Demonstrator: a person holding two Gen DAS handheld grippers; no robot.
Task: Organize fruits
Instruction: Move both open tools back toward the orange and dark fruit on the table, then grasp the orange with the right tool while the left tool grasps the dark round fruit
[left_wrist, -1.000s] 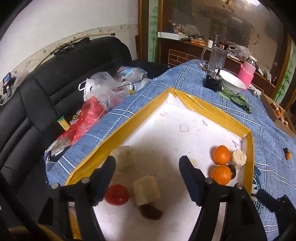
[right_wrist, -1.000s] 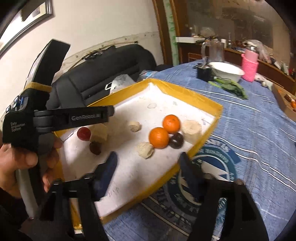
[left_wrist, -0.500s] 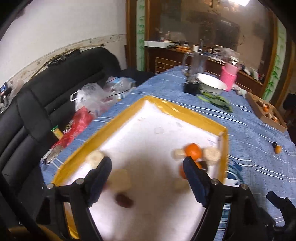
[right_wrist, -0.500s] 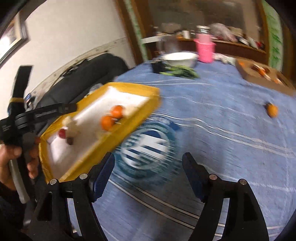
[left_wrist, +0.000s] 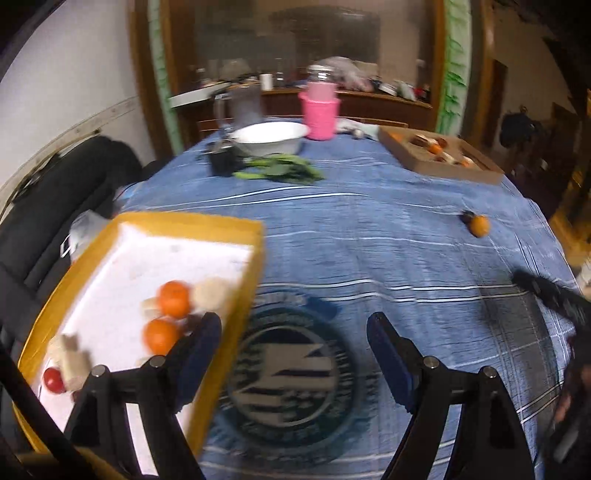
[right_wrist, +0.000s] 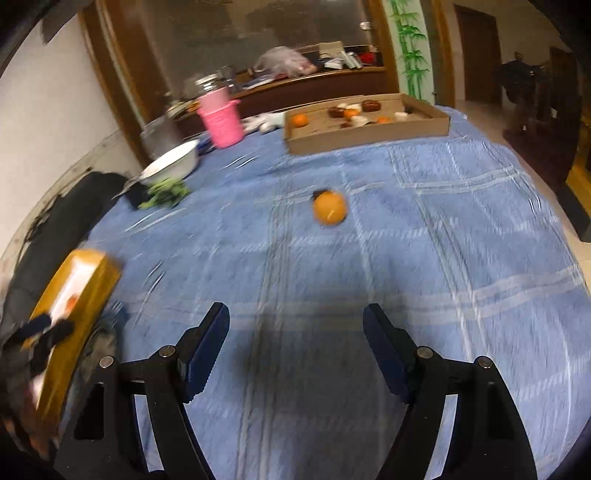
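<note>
While both views blur | left gripper (left_wrist: 293, 343) wide, jaws just opened, nothing between | right gripper (right_wrist: 295, 341) wide, nothing between | orange (right_wrist: 329, 207) beyond right gripper | round emblem (left_wrist: 291, 373) beneath left gripper, writing unreadable

The left wrist camera is looking forward and down along its hand-held gripper (left_wrist: 293, 349), sitting close above the blue-clothed worktop (left_wrist: 388, 221), with the yellow-rimmed tray (left_wrist: 255, 258) at nine o'clock and a cardboard box (left_wrist: 439, 162) far off at one o'clock. The right wrist camera is tilting down the same way over its own hand-held gripper (right_wrist: 295, 341), facing the cardboard box (right_wrist: 365, 138) at twelve o'clock. Both views are sharing the lone orange (left_wrist: 479, 226) (right_wrist: 330, 206), pink cup (left_wrist: 319, 112) (right_wrist: 221, 122), white bowl (left_wrist: 269, 137) (right_wrist: 173, 164) and tray (right_wrist: 79, 291).
</note>
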